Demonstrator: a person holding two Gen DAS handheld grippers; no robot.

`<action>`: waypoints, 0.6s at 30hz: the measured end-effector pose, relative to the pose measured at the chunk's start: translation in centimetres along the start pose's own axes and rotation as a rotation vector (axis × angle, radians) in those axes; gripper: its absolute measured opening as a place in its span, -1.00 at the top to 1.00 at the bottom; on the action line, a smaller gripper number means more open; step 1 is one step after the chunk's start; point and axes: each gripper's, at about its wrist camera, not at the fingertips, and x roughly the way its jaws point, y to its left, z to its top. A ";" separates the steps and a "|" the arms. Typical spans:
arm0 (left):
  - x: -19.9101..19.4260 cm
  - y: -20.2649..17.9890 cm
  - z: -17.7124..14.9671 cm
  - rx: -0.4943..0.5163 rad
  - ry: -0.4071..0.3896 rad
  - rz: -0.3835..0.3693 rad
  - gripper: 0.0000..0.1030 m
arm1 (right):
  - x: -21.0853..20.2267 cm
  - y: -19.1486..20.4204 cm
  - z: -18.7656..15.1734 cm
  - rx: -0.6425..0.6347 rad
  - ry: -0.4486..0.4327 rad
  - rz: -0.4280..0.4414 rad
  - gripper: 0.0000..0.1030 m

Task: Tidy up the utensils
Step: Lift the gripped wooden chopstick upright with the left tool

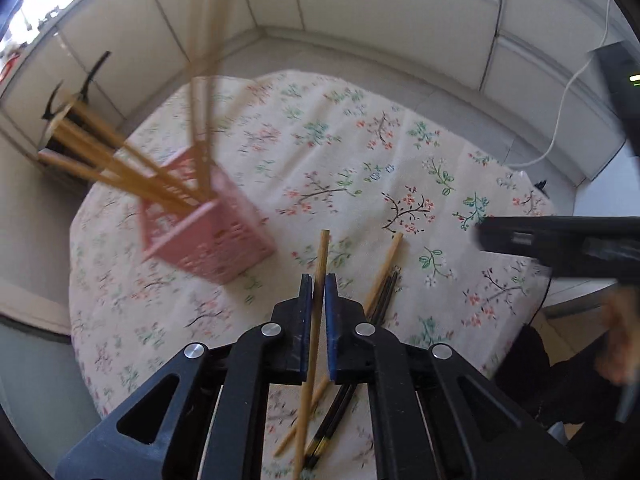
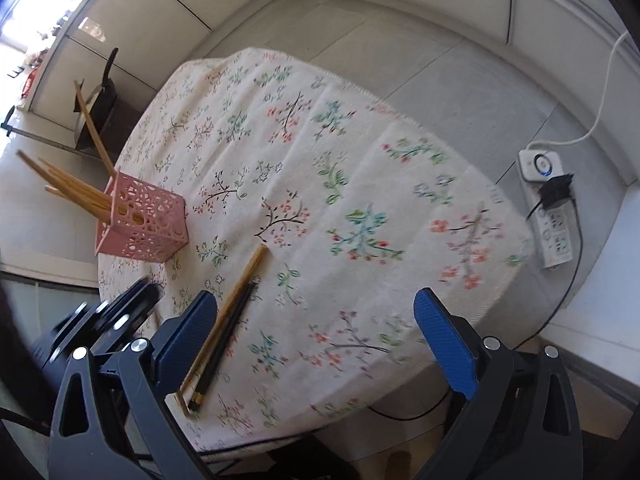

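Note:
My left gripper (image 1: 319, 284) is shut on a wooden chopstick (image 1: 321, 256) and holds it above the flowered tablecloth (image 1: 360, 152). A pink perforated basket (image 1: 208, 236) with several wooden chopsticks (image 1: 104, 156) stands to its upper left; it also shows in the right wrist view (image 2: 144, 224). A wooden chopstick (image 2: 236, 300) and a pair of black chopsticks (image 2: 226, 340) lie on the cloth (image 2: 360, 200), in the left wrist view (image 1: 384, 264) just right of my left gripper. My right gripper (image 2: 316, 336) is open and empty above the cloth; the lying chopsticks pass by its left finger (image 2: 188, 332).
The round table's edge drops off to the floor on all sides. A white power strip (image 2: 548, 208) with cables lies on the floor at the right. My right gripper shows at the right edge of the left wrist view (image 1: 560, 240). A dark stand (image 2: 100, 104) is behind the basket.

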 end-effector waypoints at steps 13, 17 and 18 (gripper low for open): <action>-5.8 7.0 -2.6 -0.194 -0.148 -0.005 0.91 | 7.2 6.3 1.2 0.102 0.034 -0.170 0.07; -6.2 7.5 -2.5 -0.221 -0.161 -0.010 0.91 | 7.3 7.5 0.7 0.090 -0.041 -0.246 0.68; -6.3 7.5 -2.5 -0.221 -0.164 -0.010 0.91 | 7.4 7.4 0.6 0.099 -0.052 -0.223 0.74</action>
